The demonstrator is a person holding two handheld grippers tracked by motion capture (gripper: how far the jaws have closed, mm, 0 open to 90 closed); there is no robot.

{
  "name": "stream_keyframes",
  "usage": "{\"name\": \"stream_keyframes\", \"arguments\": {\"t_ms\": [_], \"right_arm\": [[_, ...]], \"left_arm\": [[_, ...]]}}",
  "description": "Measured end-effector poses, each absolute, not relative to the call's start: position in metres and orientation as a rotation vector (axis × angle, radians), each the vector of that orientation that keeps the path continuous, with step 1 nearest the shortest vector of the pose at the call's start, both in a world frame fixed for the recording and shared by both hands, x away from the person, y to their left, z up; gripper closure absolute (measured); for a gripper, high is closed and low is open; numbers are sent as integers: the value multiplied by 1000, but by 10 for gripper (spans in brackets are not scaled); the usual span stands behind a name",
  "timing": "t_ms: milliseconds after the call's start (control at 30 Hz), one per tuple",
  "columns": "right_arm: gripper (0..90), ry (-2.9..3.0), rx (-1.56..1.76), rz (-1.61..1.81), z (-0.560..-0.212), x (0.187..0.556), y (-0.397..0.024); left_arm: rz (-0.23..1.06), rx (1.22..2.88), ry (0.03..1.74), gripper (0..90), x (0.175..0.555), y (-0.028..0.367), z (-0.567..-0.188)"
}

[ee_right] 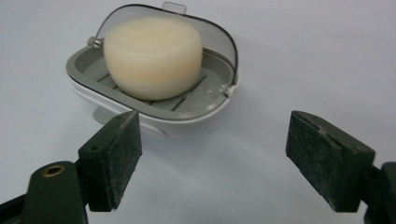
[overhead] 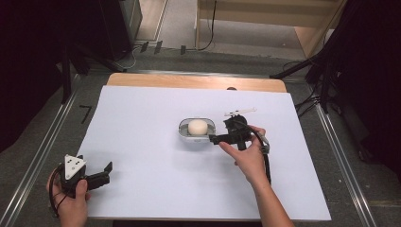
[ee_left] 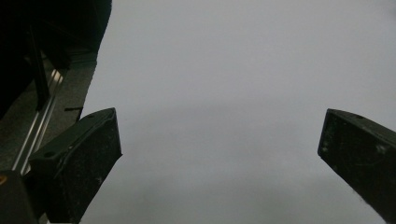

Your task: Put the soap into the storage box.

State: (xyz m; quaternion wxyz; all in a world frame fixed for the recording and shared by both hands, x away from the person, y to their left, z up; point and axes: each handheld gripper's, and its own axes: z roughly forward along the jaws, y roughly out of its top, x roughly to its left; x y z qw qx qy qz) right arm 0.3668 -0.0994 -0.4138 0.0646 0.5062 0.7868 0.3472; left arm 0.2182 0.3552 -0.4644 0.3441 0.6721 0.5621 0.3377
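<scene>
Round cream soap bar point(ee_right: 153, 57) sits inside the grey-and-white hinged plastic soap box point(ee_right: 154, 110), lid up; closing remains, I judge. My right gripper point(ee_right: 212, 156) gapes beside it, left gripper point(ee_left: 219, 154) wide, idle.

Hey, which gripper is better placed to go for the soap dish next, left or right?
Right. The right gripper is open, right beside the soap dish and facing it. The left gripper sits open near the table's near-left corner, far away.
</scene>
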Motion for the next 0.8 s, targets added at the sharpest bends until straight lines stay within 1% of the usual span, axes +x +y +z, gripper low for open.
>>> {"name": "stream_keyframes", "arguments": {"t_ms": [500,800], "right_arm": [[192,2330,1560,1047,-421,361,-137],[193,2316,1585,1032,-428,357,-152]], "left_arm": [[878,1748,1462,0,218,355,-464],[878,1747,1464,0,218,355,-464]]}}
